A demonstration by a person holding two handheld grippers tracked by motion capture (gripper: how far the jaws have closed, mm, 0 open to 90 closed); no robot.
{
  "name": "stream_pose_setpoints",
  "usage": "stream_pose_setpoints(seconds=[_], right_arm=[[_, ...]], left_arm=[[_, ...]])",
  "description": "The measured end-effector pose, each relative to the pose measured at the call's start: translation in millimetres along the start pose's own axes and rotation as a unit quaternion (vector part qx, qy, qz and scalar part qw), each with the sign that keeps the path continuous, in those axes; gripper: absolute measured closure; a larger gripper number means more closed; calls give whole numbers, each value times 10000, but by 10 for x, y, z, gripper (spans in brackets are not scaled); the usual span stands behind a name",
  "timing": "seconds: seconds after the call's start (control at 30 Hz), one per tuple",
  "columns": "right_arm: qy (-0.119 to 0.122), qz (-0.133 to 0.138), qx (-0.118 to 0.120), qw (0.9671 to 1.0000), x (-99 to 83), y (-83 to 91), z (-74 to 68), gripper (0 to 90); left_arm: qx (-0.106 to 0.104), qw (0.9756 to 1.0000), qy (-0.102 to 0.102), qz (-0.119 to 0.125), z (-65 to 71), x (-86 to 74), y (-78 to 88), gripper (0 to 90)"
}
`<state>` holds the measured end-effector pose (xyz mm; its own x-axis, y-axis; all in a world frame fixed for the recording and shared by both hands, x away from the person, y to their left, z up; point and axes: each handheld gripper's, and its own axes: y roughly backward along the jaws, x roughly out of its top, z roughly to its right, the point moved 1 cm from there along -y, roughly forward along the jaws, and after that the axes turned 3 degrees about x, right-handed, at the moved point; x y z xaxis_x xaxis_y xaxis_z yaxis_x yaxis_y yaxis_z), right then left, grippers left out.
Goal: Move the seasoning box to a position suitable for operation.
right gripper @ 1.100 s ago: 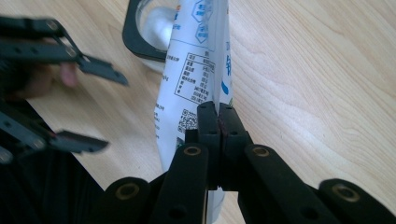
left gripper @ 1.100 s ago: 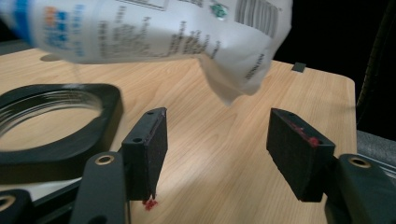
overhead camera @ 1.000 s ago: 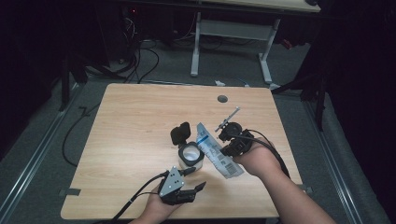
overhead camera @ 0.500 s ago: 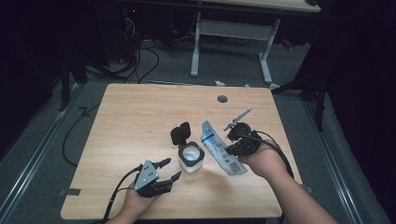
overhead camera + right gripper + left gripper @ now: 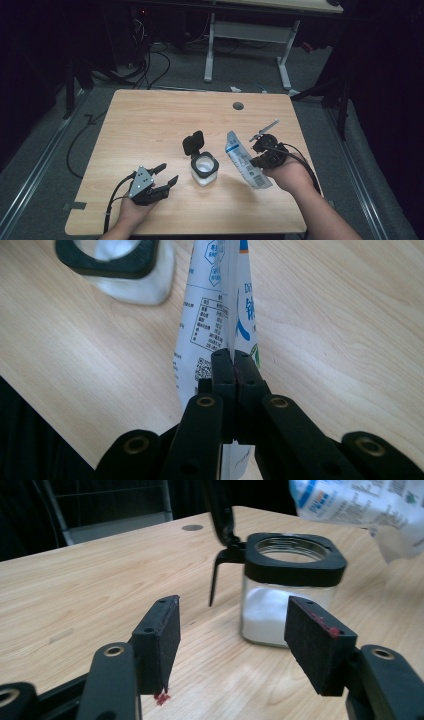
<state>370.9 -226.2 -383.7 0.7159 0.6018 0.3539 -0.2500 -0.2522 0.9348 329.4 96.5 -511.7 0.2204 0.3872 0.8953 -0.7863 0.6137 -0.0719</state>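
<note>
Your right gripper (image 5: pixel 261 159): its jaws are pressed together on a white and blue bag (image 5: pixel 246 161). In the right gripper view you see both jaws meeting on the bag (image 5: pixel 220 325), which stands up between them.
Bag: it hangs in your right gripper above the table (image 5: pixel 150 125), tilted, with its upper end toward the far side. It is just beside the jar (image 5: pixel 204 170), on its right, and I cannot tell if they touch.
Your left gripper (image 5: pixel 165 176): its jaws stand apart and hold nothing. In the left gripper view the two black pads (image 5: pixel 165 635) have only table wood between them.
Place of your left gripper: near the front edge of the table, to the left of the jar, with its jaws pointing toward the jar but apart from it.
Jar: a small glass jar (image 5: pixel 287 587) with a black square collar and white powder inside. It stands upright on the table, about in the middle between your two hands.
Lid: the black lid (image 5: pixel 193 142) is flipped open and stands up behind the jar on its hinge.
Table: light wood, with a small round hole (image 5: pixel 238 106) near the far edge.
</note>
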Motion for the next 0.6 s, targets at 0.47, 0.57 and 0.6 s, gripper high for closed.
stream_pose_setpoints(seconds=[0.47,0.57,0.6], right_arm=[[-382,118,-154,9991,-309,-108,292,900],[-437,277,-175,9985,-353,-122,313,900],[-462,365,-161,9981,-368,-129,319,900]], left_arm=[[138,9999,57,46,-98,43,18,400],[163,9998,82,66,-113,59,25,401],[170,9998,95,85,-118,66,26,401]])
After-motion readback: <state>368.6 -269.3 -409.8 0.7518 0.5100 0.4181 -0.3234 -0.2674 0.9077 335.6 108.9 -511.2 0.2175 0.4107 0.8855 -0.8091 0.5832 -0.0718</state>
